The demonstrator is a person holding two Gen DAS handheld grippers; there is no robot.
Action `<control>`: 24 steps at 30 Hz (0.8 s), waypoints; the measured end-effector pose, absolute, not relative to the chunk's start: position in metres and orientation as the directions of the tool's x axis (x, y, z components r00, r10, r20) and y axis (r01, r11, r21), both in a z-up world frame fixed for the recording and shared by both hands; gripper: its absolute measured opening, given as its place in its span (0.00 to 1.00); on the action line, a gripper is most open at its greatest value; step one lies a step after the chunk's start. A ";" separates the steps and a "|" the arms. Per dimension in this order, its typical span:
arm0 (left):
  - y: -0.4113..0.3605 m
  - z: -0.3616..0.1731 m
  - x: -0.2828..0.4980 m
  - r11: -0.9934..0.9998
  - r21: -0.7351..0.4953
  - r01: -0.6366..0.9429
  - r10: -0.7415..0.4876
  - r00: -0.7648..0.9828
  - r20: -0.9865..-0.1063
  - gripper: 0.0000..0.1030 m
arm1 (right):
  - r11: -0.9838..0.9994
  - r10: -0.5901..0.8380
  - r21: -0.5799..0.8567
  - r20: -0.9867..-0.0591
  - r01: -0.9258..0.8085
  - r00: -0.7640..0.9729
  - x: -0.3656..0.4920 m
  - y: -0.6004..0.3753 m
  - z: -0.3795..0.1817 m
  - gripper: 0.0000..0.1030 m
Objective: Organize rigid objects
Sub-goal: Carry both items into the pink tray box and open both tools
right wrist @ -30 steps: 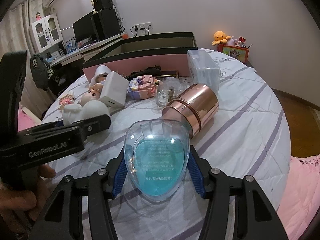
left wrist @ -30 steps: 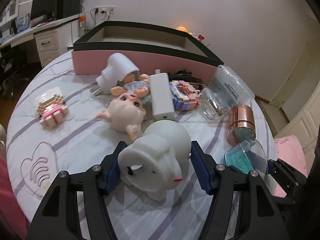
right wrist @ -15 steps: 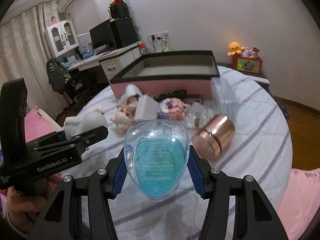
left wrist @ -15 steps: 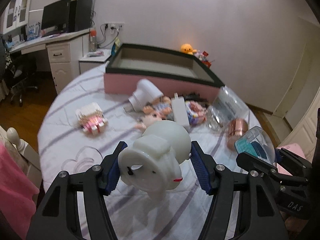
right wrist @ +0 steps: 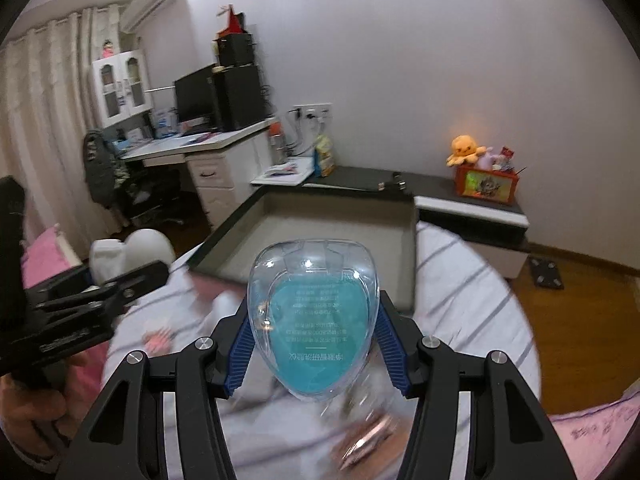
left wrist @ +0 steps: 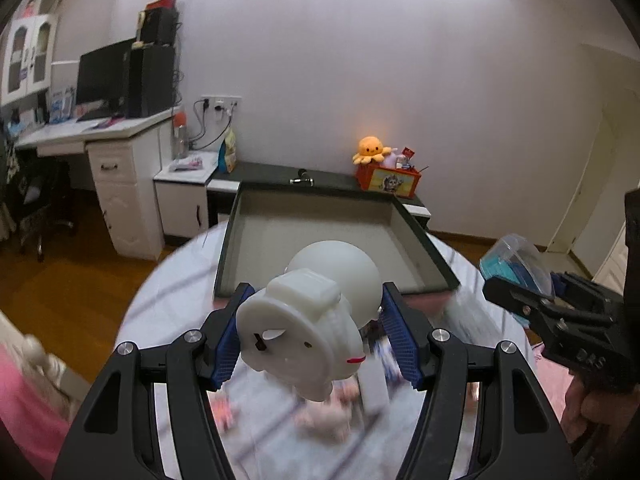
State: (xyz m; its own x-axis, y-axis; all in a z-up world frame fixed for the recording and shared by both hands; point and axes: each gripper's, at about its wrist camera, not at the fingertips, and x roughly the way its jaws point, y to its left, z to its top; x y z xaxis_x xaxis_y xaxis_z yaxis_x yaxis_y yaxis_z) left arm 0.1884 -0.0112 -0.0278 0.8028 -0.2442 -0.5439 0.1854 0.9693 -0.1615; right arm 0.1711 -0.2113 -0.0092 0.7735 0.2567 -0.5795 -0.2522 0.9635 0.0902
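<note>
Your left gripper [left wrist: 316,340] is clamped on the white toy [left wrist: 308,320], and your right gripper [right wrist: 314,344] on the clear blue case [right wrist: 314,320]. You hold both high before the open box [left wrist: 320,240], probably to drop them inside.

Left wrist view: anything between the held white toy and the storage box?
Nothing solid: the white toy overlaps the box's near rim, box interior bare.

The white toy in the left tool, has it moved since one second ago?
Yes. The white toy was lifted off the bed and carried toward the storage box.
</note>
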 end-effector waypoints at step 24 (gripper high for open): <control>-0.034 -0.088 0.350 0.990 -0.078 0.113 -0.133 0.643 -0.754 0.95 | 0.958 0.286 0.237 -0.803 -0.161 0.524 0.327 -0.213 -0.079 0.76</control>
State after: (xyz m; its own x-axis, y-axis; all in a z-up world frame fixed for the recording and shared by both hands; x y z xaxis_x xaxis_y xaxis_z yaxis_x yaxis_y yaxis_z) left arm 0.3505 -0.0344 -0.0879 0.6427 -0.1331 -0.7545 0.1130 0.9905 -0.0784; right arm 0.3268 -0.2127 -0.0788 0.5237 0.2858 -0.8025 -0.1605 0.9583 0.2366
